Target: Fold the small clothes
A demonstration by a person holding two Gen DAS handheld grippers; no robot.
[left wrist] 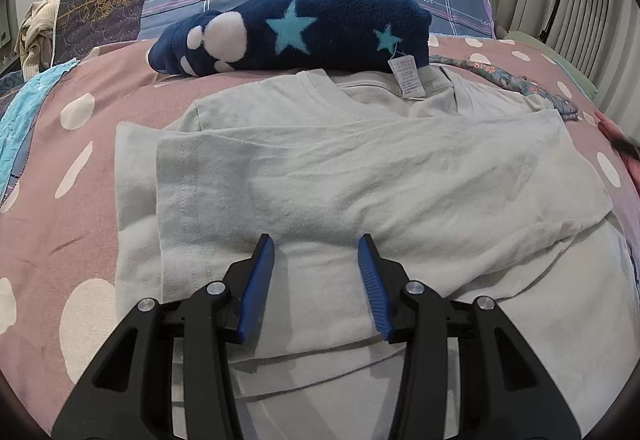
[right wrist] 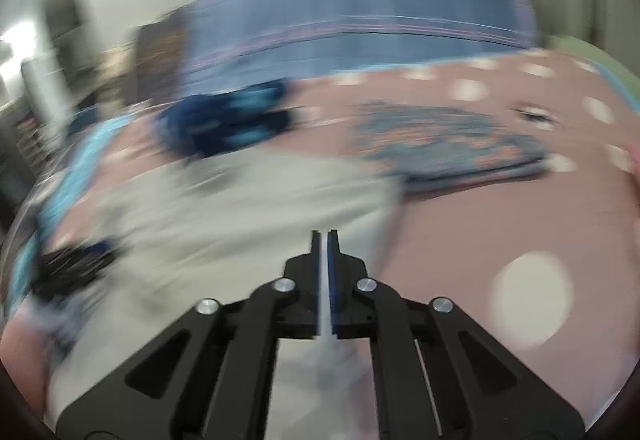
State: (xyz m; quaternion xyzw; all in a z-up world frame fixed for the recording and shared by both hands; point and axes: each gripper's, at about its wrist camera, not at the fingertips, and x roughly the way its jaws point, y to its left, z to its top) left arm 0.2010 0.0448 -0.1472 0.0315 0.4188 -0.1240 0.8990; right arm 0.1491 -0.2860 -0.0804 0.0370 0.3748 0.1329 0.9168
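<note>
Pale T-shirt (left wrist: pixel 360 168) lies mid-frame on the polka-dot bed (left wrist: pixel 60 232), one side already folded over. Left gripper (left wrist: pixel 316 244) hovers over the lower fold, fingers apart, holding nothing. Right gripper (right wrist: pixel 325 236) is blurred; fingers nearly closed, possibly pinching thin cloth. Best to grip the hem edge evenly and fold toward the collar.

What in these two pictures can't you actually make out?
- Right wrist view: motion blur smears the whole bed. Whether the right gripper, its jaws almost together, pinches any of the pale T-shirt cannot be told.
- Left wrist view: the left gripper, jaws apart, covers the shirt's near hem.
- Left wrist view: print on the care label hanging from the navy star blanket is too small to read.
- Left wrist view: the floral garment is partly hidden behind the shirt.
</note>
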